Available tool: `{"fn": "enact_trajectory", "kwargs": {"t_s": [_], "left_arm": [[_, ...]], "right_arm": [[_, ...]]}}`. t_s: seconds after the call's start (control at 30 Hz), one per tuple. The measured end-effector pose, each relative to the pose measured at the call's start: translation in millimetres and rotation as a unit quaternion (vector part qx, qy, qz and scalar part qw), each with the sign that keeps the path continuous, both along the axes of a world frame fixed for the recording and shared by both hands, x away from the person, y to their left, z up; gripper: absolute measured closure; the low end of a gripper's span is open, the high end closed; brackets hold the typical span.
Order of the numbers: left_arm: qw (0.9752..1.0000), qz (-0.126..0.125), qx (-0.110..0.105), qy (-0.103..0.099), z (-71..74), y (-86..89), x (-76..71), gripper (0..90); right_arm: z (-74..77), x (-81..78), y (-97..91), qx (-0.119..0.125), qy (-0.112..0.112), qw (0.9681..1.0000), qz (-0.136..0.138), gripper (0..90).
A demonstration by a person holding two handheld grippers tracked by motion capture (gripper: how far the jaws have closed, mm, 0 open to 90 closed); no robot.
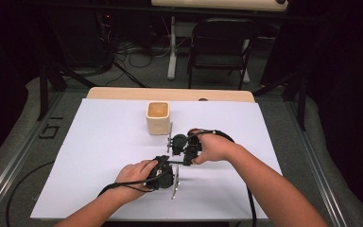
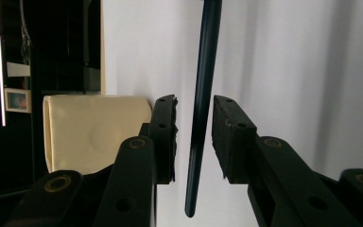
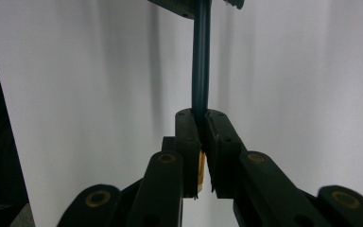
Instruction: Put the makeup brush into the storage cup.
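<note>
High view shows two hands over a white sheet [image 1: 99,156] on a table. The left hand [image 1: 134,175] holds the left gripper [image 1: 174,171]. The right hand [image 1: 215,147] holds the right gripper [image 1: 179,150]. The two grippers are close together, near the middle of the sheet. A thin dark stick [image 1: 176,162] runs between them. A small cream cup [image 1: 158,117] stands on the sheet, just behind the grippers. A black chair [image 1: 220,47] stands on the floor past the far end of the table.

Left gripper view looks along its two black jaws. The stick [image 2: 202,104] goes up between them, and its end hangs free near the bottom. The jaws are partly open. There is a small gap on each side of the stick, so the pads [image 2: 166,137] do not press on it. The cup [image 2: 92,132] lies to the left, behind the left jaw.

Right gripper view shows its jaws closed tight on the stick [image 3: 201,56]. The stick runs up from between the pads [image 3: 217,142] to the top edge, where a bit of the other gripper shows. A small bit of yellow-orange peeks out below the pads, and I cannot tell what it is. White sheet is all around.
</note>
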State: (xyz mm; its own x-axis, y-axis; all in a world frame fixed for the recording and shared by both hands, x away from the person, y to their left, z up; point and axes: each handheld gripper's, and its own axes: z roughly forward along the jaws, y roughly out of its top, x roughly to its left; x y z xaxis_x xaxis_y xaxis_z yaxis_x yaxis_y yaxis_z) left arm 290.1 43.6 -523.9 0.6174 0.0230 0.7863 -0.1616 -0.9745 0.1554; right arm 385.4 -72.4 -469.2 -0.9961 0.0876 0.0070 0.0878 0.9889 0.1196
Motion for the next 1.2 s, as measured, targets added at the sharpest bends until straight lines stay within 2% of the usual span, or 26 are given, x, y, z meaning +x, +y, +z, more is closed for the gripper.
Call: {"fn": "enact_trajectory", "kwargs": {"t_s": [0.27,0.53,0.63,0.77,0.97,1.07,1.2], "left_arm": [[1.0,-0.003,0.006,0.002,-0.9,-0.7,-0.7,81.7],[0.9999,-0.005,0.016,0.003,-1.4,-1.4,-1.5,83.2],[0.9999,-0.001,0.012,-0.004,-1.3,-1.6,-1.5,82.0],[0.9999,0.004,0.002,-0.01,-0.6,-0.9,-0.5,73.1],[0.9998,0.007,0.0,-0.017,-0.6,-0.7,0.5,68.6],[0.9998,0.009,0.003,-0.015,-1.2,-1.1,1.1,68.3],[0.9998,0.012,0.006,-0.015,-2.9,-0.9,3.4,68.4]], "right_arm": [[0.3,-1.0,1.1,-0.001,0.0,1.0,0.003,84.2],[0.9,-1.0,1.2,-0.006,0.003,1.0,0.005,84.1],[0.5,-1.2,1.0,0.0,0.0,1.0,0.003,84.2],[0.4,-1.3,0.3,-0.001,0.0,1.0,0.003,84.2],[0.9,-1.2,0.3,-0.002,0.002,1.0,0.003,84.2],[1.5,-1.1,0.8,-0.008,0.004,1.0,0.004,84.2],[1.1,-2.0,1.1,0.001,0.004,1.0,0.005,84.2]]}}
